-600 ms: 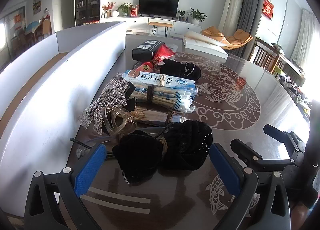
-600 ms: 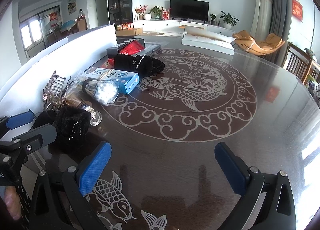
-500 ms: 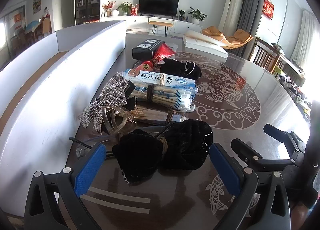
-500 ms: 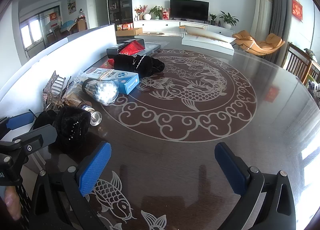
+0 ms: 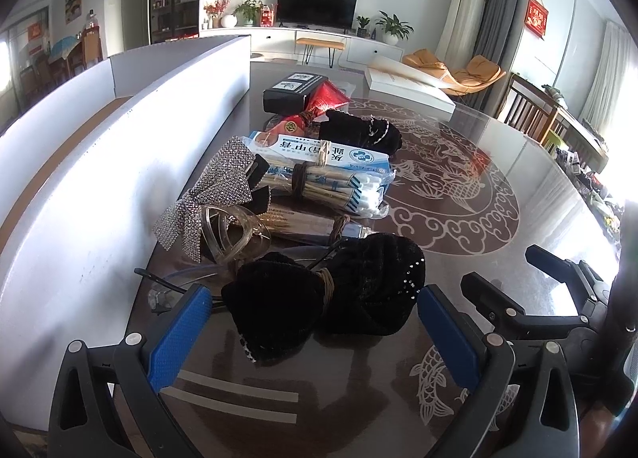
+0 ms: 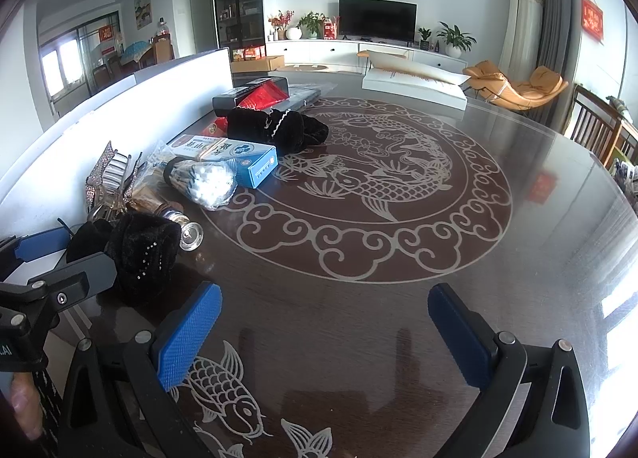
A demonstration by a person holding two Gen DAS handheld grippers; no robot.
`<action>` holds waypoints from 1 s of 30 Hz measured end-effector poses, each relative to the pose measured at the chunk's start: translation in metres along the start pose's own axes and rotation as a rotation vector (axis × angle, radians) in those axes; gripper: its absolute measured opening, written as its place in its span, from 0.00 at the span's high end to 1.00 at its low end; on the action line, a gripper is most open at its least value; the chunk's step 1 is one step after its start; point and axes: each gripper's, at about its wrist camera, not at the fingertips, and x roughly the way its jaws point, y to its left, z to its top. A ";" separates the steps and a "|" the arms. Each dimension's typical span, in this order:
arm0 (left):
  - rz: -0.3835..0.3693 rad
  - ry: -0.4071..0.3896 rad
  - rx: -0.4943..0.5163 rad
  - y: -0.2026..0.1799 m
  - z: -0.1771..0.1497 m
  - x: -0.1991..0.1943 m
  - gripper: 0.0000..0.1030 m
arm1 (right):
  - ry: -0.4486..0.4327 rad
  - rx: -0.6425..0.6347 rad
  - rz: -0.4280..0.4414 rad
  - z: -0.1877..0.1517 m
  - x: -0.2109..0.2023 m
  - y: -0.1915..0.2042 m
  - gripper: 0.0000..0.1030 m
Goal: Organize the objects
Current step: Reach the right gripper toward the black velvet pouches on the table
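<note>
So, I've got the left gripper (image 5: 315, 330) spread wide, tilted down at the counter (image 5: 538, 194), nothing pinched. The black velvet bow (image 5: 327, 298) lies right between its blue pads (image 5: 179, 334), not touched by either as far as I can see. Going outward toward 12 o'clock from that bow: a clear hair claw (image 5: 233, 232), then a rhinestone bow (image 5: 215, 194) at about 11, a wrapped bundle of sticks (image 5: 303, 224) with a metal cap end, a bag of cotton swabs (image 5: 343, 190) tied with twine, and a blue and white box (image 5: 323, 151) just behind it. Further out sit another black velvet piece (image 5: 359, 133) with a chain trim, a red foil packet (image 5: 325, 97) and a black box (image 5: 295, 89). All of it runs in a line beside the white board (image 5: 119, 162) standing along the counter's 9 o'clock side.

The right gripper (image 6: 323, 332) is spread just as wide over bare counter with a fish pattern (image 6: 223, 390) under its left pad, holding nothing. From its camera the pile is off at 10 o'clock, and the left gripper pokes in at 9.
</note>
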 end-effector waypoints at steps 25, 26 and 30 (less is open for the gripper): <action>-0.003 0.011 -0.001 0.000 -0.003 0.002 0.00 | -0.001 0.002 0.000 0.000 0.000 0.000 0.00; -0.002 0.011 -0.002 0.000 -0.003 0.002 0.00 | -0.001 0.002 -0.001 0.000 0.000 0.000 0.00; -0.009 0.015 -0.033 0.007 -0.003 0.002 0.00 | 0.007 -0.001 -0.002 0.002 0.002 0.001 0.00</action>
